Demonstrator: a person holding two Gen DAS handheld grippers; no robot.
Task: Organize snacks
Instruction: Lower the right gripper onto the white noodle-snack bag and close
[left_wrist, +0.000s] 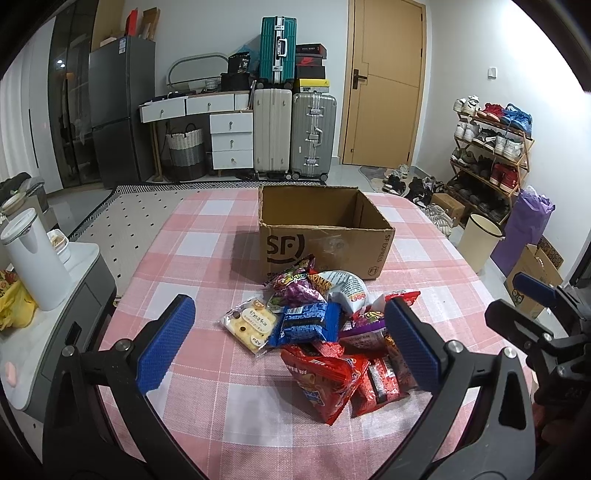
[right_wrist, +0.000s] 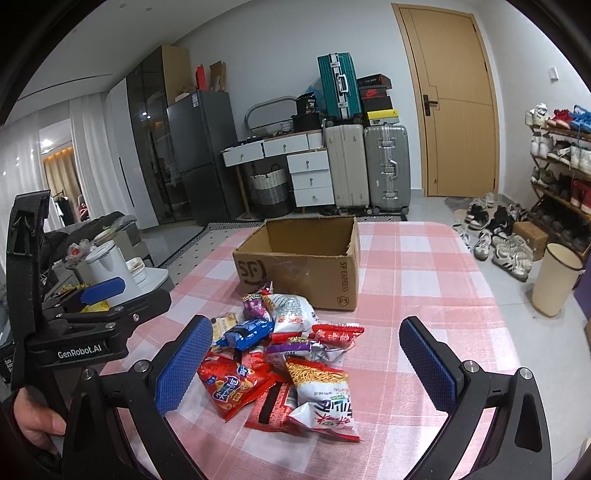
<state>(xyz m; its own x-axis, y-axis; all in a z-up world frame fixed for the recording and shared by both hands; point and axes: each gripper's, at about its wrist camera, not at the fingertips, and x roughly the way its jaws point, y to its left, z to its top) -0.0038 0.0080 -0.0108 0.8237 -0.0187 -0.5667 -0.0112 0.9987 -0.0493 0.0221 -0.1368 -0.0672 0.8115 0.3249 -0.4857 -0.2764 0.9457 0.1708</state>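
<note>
Where hidden leftward: white noodle bag (right_wrist: 325, 395)

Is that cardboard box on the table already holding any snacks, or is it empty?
Apparently empty. The open-topped cardboard box shows only bare inner walls, though its floor is hidden. The snack packets all lie piled in front of it.

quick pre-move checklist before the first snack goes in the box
1. Left gripper open: ok.
2. Right gripper open: ok.
3. Both grippers holding nothing: ok.
4. Cardboard box top open, upright: ok.
5. Box has room: ok, what shows inside looks empty; its floor is hidden.
6. Snack pile in front of the box, on the checked tablecloth: ok.
</note>
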